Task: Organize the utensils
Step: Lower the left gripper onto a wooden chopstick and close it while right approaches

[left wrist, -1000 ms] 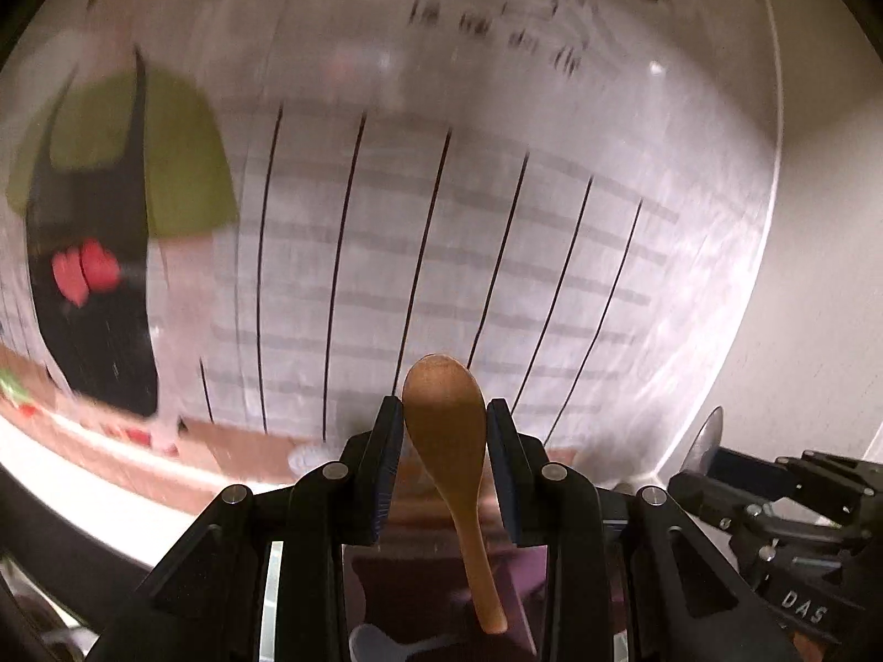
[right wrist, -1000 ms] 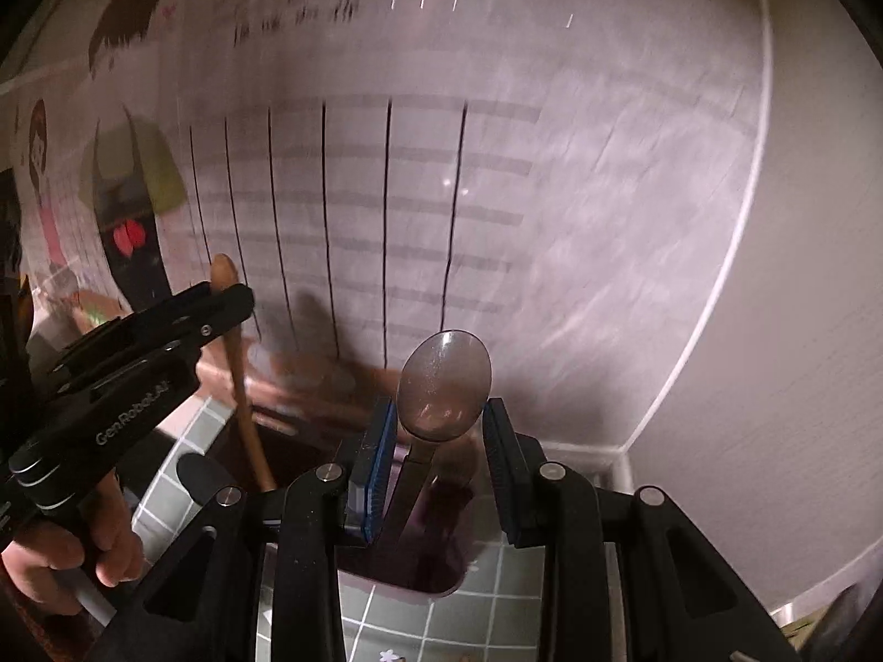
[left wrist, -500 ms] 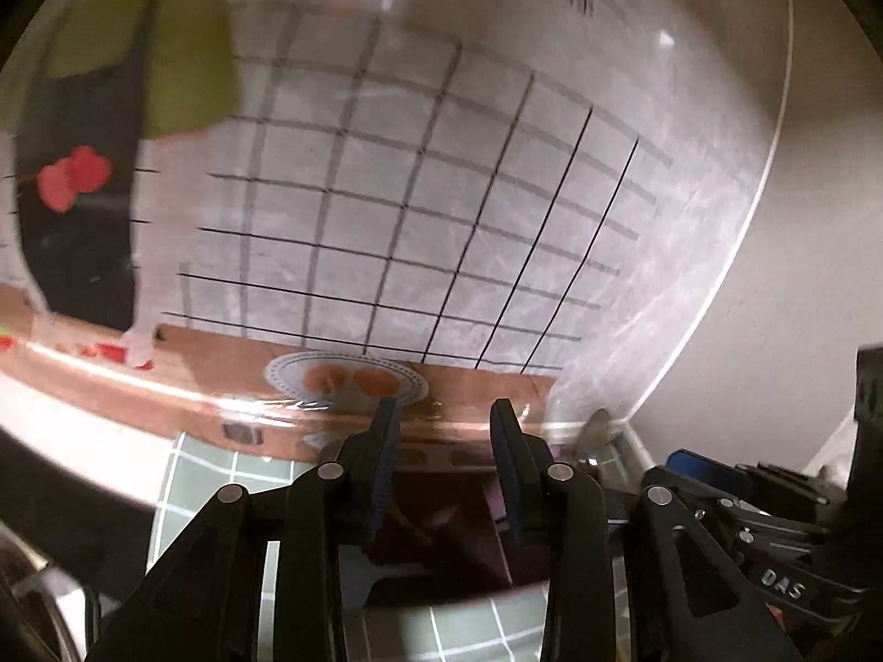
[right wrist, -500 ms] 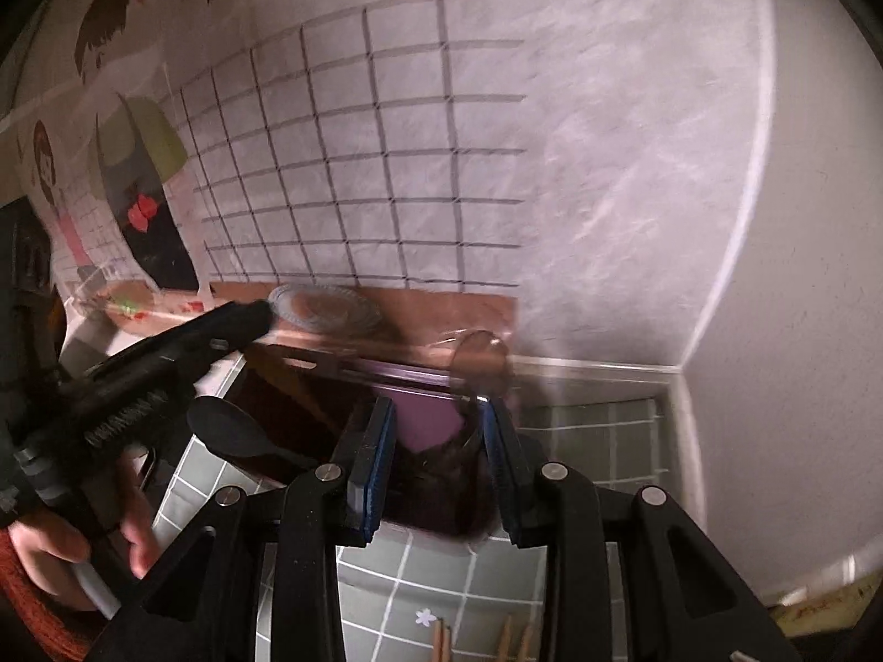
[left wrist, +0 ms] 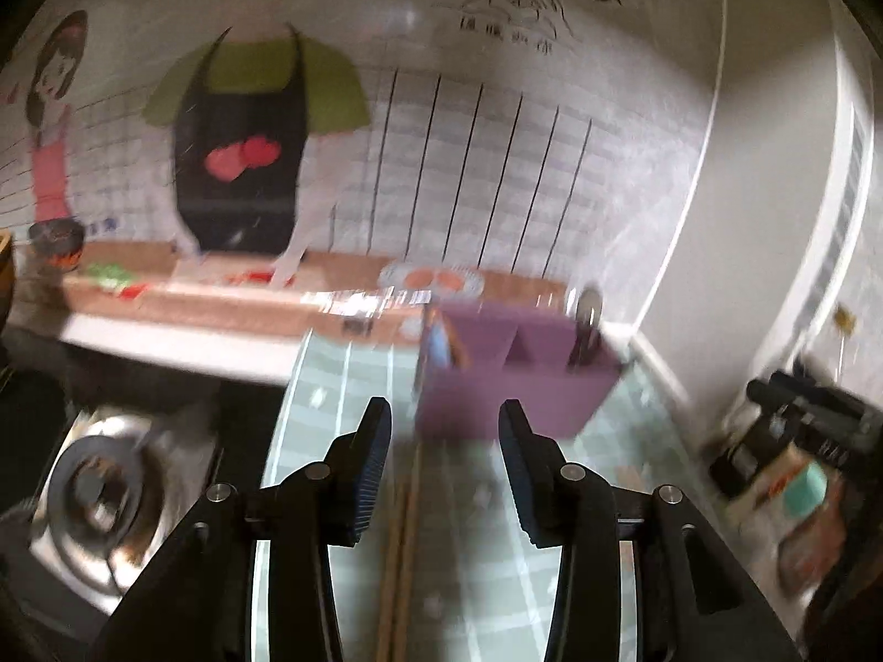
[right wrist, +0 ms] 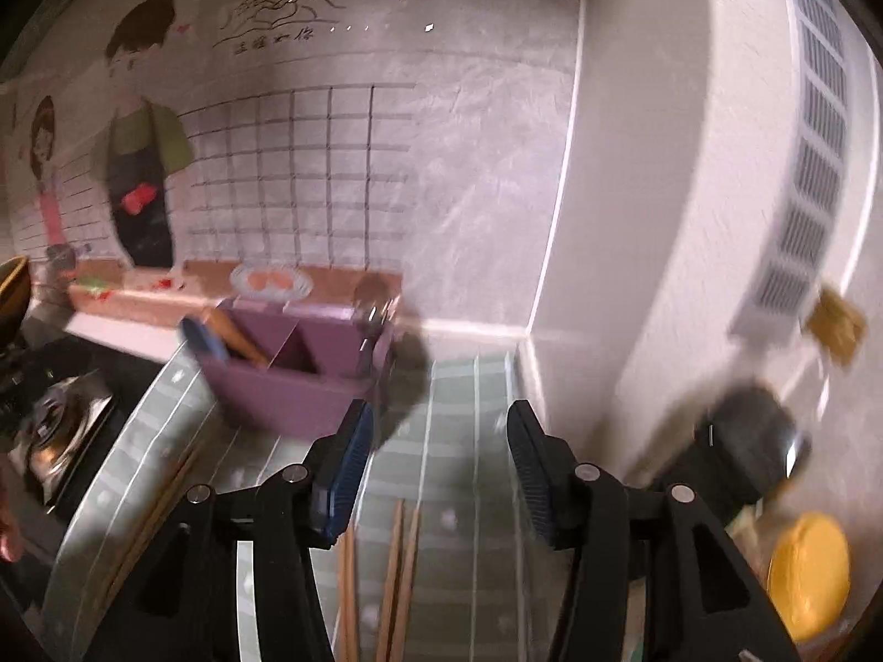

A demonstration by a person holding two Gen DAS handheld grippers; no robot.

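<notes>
A purple two-compartment utensil holder (left wrist: 519,375) (right wrist: 298,369) stands on a green tiled mat by the wall. Its left compartment holds a wooden spoon (right wrist: 234,334) and a blue spoon (right wrist: 204,339); a metal spoon (left wrist: 585,320) (right wrist: 372,309) stands in the right one. Wooden chopsticks (left wrist: 400,551) (right wrist: 400,568) lie on the mat nearer to me. My left gripper (left wrist: 444,430) hangs back from the holder, jaws opening, nothing between them. My right gripper (right wrist: 439,436) is likewise empty with jaws opening, right of the holder.
A steel gas burner (left wrist: 105,502) sits left of the mat (right wrist: 469,402). The illustrated wall and a corner close off the back. A yellow-lidded container (right wrist: 808,574) and a dark object (right wrist: 739,452) stand at the right. More chopsticks (right wrist: 160,502) lie at the mat's left edge.
The left gripper let go of the wooden spoon and the right let go of the metal spoon, both into the holder. Both grippers then pulled back and their jaws widened.
</notes>
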